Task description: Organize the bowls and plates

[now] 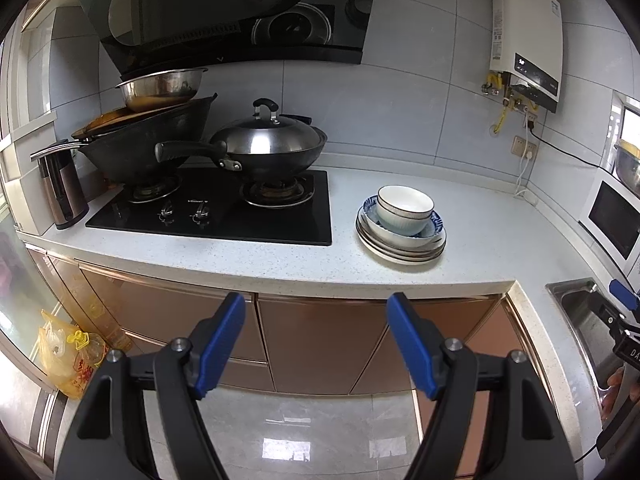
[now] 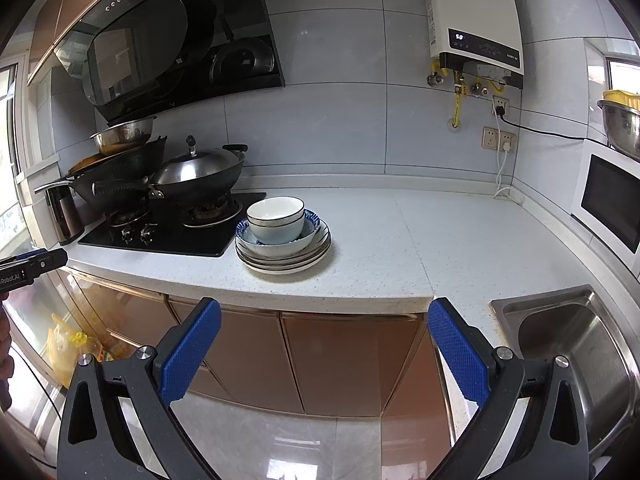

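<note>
A stack of plates [image 1: 400, 250] [image 2: 284, 260] sits on the white counter just right of the stove. A blue-patterned bowl [image 1: 434, 228] [image 2: 280, 242] rests on the plates, and a white bowl [image 1: 405, 208] [image 2: 275, 218] sits in it. My left gripper [image 1: 316, 320] is open and empty, held in front of the cabinets below the counter edge. My right gripper [image 2: 324, 328] is open and empty, also below the counter edge, nearer the sink. The right gripper also shows at the right edge of the left wrist view [image 1: 622, 300].
A black gas stove [image 1: 216, 212] carries a lidded wok [image 1: 264, 148] and a second wok with a steel basin on it [image 1: 160, 88]. A steel sink [image 2: 576, 340] lies at the right. A microwave [image 2: 612, 200] stands at the far right. A kettle [image 1: 60, 188] stands left of the stove.
</note>
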Demonstrator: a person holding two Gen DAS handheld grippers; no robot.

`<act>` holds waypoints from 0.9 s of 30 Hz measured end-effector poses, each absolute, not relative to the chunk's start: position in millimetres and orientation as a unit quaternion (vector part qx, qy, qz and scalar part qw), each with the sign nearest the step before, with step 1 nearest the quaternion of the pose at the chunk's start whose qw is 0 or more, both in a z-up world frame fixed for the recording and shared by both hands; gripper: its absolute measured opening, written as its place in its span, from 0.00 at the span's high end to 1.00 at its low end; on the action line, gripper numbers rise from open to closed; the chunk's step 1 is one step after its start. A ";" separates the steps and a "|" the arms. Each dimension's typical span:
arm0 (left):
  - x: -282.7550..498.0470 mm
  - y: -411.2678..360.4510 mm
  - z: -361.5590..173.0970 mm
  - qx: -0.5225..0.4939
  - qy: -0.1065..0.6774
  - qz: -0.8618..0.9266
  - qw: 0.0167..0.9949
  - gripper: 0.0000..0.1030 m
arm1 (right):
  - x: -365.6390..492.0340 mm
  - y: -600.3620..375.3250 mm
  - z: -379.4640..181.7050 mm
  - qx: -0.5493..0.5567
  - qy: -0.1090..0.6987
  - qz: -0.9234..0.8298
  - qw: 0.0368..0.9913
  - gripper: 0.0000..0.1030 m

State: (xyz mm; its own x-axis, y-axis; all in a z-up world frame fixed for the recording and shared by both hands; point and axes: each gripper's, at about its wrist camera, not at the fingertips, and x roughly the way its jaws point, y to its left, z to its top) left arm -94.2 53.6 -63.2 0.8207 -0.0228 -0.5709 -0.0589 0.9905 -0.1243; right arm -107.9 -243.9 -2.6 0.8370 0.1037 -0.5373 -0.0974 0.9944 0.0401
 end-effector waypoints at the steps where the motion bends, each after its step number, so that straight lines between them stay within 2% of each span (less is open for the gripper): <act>1: -93.5 53.0 -63.3 -0.068 0.300 0.010 0.951 0.30 | -108.0 -244.1 -2.6 0.006 0.280 0.051 0.958 0.01; 18: -91.6 59.4 -65.7 -0.075 0.305 0.017 0.949 0.30 | -108.8 -242.9 -4.5 0.005 0.286 0.050 0.957 0.01; 27: -111.1 58.0 -48.3 -0.066 0.243 0.048 0.967 0.30 | -111.9 -240.6 -1.7 0.004 0.278 0.051 0.959 0.01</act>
State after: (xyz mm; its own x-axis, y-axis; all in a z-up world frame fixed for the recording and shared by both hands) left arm -111.1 58.0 -48.3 0.8774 0.0598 -0.4760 -0.1240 0.9868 -0.1046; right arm -111.9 -240.6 -1.7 0.8403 0.0989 -0.5330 -0.0950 0.9949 0.0349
